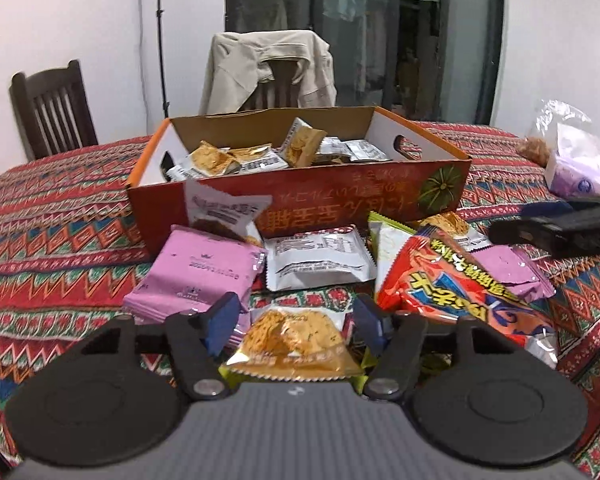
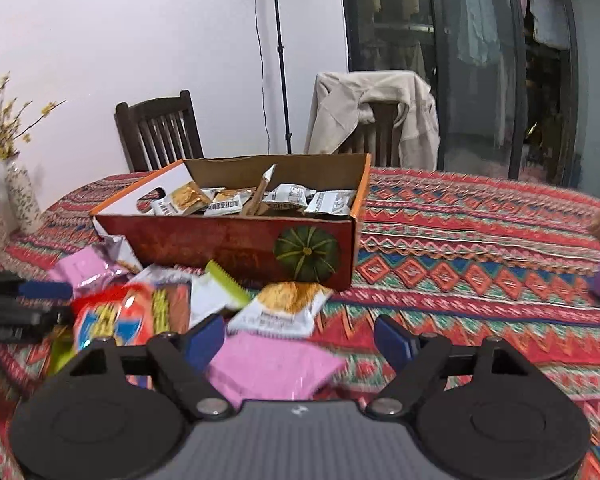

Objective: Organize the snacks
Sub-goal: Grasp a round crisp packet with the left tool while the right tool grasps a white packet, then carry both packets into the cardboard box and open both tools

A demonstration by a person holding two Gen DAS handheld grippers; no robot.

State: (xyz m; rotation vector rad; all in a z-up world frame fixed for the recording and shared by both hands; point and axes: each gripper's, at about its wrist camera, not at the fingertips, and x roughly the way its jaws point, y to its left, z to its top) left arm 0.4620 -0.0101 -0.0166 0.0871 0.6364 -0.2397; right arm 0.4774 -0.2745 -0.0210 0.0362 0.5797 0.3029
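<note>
An orange cardboard box (image 1: 340, 208) (image 2: 220, 244) stands on the patterned tablecloth with several small snack packets inside. More snacks lie loose before it: pink packets (image 1: 204, 272), a white packet (image 1: 316, 258) and a big red bag (image 1: 460, 288) (image 2: 116, 320). My left gripper (image 1: 294, 322) is open, low over the pile, with a gold-orange packet (image 1: 294, 340) lying between its blue pads; they flank it without pressing. My right gripper (image 2: 298, 342) is open over a pink packet (image 2: 272, 368); the right pad stands well clear of it. An orange-and-white packet (image 2: 284, 308) lies just beyond.
Two dark wooden chairs stand behind the table, one (image 1: 272, 68) draped with a beige jacket. A vase of yellow flowers (image 2: 20, 196) sits at the far left, a clear plastic bag (image 1: 572, 156) with purple packets at the right. A light stand (image 2: 280, 80) rises by the wall.
</note>
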